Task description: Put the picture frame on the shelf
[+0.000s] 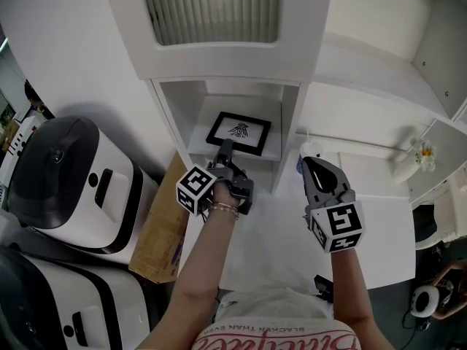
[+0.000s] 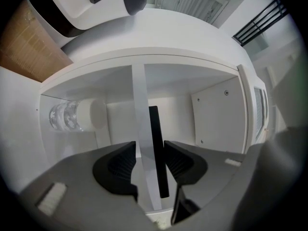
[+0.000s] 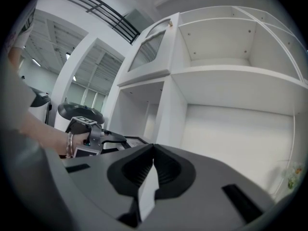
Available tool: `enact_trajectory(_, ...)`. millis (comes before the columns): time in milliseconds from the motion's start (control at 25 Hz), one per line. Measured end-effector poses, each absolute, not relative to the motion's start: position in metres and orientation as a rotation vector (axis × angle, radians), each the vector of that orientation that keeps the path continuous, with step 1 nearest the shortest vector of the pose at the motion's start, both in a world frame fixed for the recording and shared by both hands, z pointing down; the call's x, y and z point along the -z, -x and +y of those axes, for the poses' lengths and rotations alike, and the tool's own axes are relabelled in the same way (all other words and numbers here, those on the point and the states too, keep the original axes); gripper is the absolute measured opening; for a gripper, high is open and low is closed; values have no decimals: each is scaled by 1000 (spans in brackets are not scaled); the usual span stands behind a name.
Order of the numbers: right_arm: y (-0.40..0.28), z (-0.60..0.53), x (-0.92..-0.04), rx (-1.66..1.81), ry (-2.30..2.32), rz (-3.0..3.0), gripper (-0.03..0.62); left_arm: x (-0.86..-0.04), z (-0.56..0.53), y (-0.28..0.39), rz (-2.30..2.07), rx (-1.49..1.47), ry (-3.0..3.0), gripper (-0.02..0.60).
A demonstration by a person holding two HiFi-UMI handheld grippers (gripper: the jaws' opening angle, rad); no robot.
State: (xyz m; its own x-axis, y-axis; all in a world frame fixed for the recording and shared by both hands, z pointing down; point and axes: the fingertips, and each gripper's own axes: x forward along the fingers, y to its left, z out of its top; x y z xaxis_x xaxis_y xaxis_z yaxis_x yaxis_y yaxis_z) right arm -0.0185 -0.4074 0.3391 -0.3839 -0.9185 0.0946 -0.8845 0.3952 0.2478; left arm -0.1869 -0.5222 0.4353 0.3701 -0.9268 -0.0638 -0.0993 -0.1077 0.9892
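White, smooth laminate shelving fills the background, its square compartments plain and matte. On the floor of one low compartment (image 1: 198, 143) the picture frame (image 1: 238, 133) lies flat. It is a thin rectangle with a black border around a pale sheet that carries a small dark drawing.

The left gripper (image 1: 225, 149) points level at the frame's near edge. In the left gripper view its ribbed dark pads stand apart, released, with the frame's slim black edge and the white shelf board between them. One pad sits well clear. The other is just beside the frame, and the view may not be sharp enough to tell whether it touches.

The right gripper (image 1: 314, 165) is held off to the side in front of a taller white bay, its jaws clenched tip to tip.

A clear, knobbly bottle (image 2: 72, 115) with a white cap stands in the neighbouring section. Left of the shelving sit rounded white appliances (image 1: 73, 181) with glossy dark lids, and a brown cardboard sheet (image 1: 164, 228) leans beside them.
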Motion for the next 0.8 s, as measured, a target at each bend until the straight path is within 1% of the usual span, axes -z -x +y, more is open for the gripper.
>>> enact_trajectory(120, 19, -405, -337, 234, -1608, -2442, 8, -436, -524, 187, -973, 910, -1520, 175)
enact_trajectory(520, 15, -391, -323, 314, -1622, -2425, 8, -433, -499, 186, -999, 877, -1540, 175)
enact_trajectory(800, 18, -375, -308, 369, -1608, -2451, 8, -412, -472, 192, -1031, 882, -1642, 173)
